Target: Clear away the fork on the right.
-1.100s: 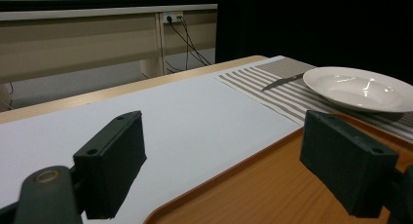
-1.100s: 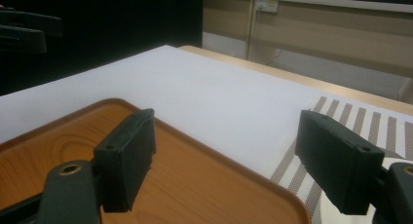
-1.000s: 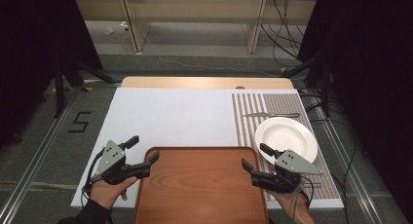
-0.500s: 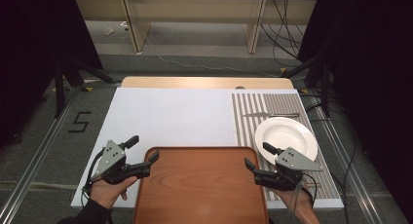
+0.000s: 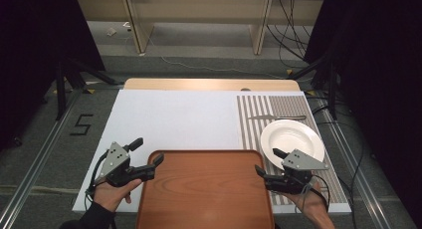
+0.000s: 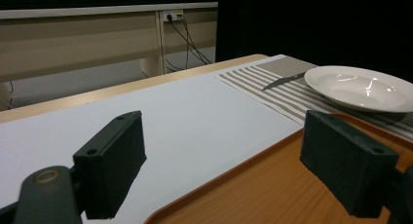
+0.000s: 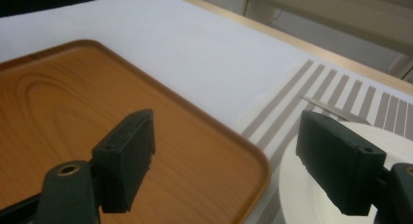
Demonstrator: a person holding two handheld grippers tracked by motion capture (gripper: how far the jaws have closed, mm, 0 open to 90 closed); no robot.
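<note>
Left gripper (image 5: 147, 158), right gripper (image 5: 267, 163): jaws apart, flanking wooden tray (image 5: 205, 189) at lower centre, likely readying two-sided lift. White plate (image 5: 292, 141) right.

One wooden tray (image 5: 205, 189) lying on table (image 5: 174, 117). One white plate (image 5: 292, 139) sitting on one striped placemat (image 5: 263, 114). One knife (image 5: 276, 117) lying beyond plate. Two tools showing: left tool (image 5: 147, 158), right tool (image 5: 266, 163). Two hands holding them.
</note>
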